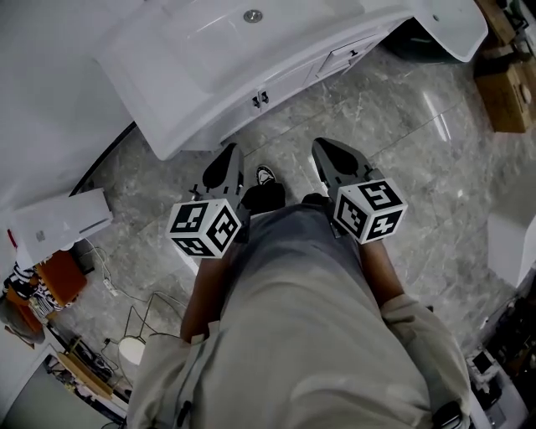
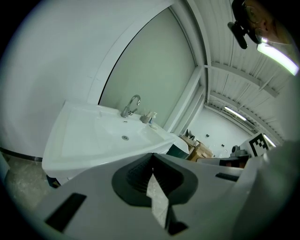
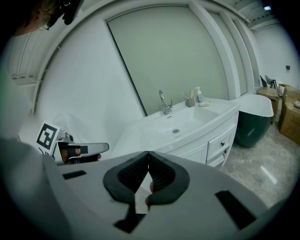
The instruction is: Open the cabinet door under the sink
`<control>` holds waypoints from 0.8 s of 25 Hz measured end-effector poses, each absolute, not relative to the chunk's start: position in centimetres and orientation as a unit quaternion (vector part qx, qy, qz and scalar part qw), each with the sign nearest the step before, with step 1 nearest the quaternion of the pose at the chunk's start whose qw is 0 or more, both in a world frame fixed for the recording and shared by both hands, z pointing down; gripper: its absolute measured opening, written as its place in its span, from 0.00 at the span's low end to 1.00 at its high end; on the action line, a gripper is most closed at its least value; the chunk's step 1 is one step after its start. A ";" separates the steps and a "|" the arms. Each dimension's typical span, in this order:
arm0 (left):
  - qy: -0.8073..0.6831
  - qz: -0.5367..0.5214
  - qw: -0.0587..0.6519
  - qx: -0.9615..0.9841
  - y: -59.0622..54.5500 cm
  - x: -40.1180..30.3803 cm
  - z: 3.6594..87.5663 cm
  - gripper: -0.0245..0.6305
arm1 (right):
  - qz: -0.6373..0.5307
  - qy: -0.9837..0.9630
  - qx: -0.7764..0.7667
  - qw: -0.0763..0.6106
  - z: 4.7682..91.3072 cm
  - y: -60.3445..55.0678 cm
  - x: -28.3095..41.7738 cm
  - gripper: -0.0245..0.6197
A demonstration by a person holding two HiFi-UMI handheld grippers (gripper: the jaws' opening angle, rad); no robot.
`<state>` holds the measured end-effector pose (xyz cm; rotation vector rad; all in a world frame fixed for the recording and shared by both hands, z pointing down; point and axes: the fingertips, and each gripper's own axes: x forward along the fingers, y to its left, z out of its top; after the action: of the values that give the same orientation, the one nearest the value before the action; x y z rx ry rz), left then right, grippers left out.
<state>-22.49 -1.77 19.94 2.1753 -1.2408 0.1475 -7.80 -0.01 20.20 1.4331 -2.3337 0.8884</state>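
Note:
The white sink vanity (image 1: 209, 50) stands ahead of me, with its cabinet doors (image 1: 285, 84) shut under the basin and two small dark knobs (image 1: 260, 99) side by side. My left gripper (image 1: 228, 152) and right gripper (image 1: 323, 146) hover over the floor a short way in front of the vanity, touching nothing. Both are shut and hold nothing. The left gripper view shows the shut left gripper (image 2: 152, 158) below the basin (image 2: 108, 136) and faucet (image 2: 131, 105). In the right gripper view, the shut right gripper (image 3: 148, 153) points at the basin (image 3: 178, 125) and the drawers (image 3: 219, 143).
Drawers (image 1: 347, 54) sit right of the doors. A dark tub with a white rim (image 1: 452, 25) and cardboard boxes (image 1: 507, 92) stand at the far right. A white box (image 1: 59, 222) and cables (image 1: 126, 310) lie on the left. My shoes (image 1: 266, 178) rest on the marble floor (image 1: 419, 142).

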 end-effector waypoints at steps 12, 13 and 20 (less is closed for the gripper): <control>-0.450 0.065 0.331 0.827 -3.1 -23.3 21.1 0.04 | 0.292 -0.808 0.489 0.152 21.5 -2.6 -10.1 0.05; -0.449 0.068 0.332 0.827 -3.2 -23.3 21.4 0.04 | 0.291 -0.809 0.487 0.156 21.8 -2.9 -10.3 0.05; -0.469 0.068 0.346 0.809 -3.8 -23.8 22.9 0.04 | 0.284 -0.820 0.465 0.177 23.3 -4.2 -11.0 0.06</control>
<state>-23.83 -3.83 22.85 2.1002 -1.2177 0.1765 -11.02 -4.23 23.35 1.3152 -2.3209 0.8035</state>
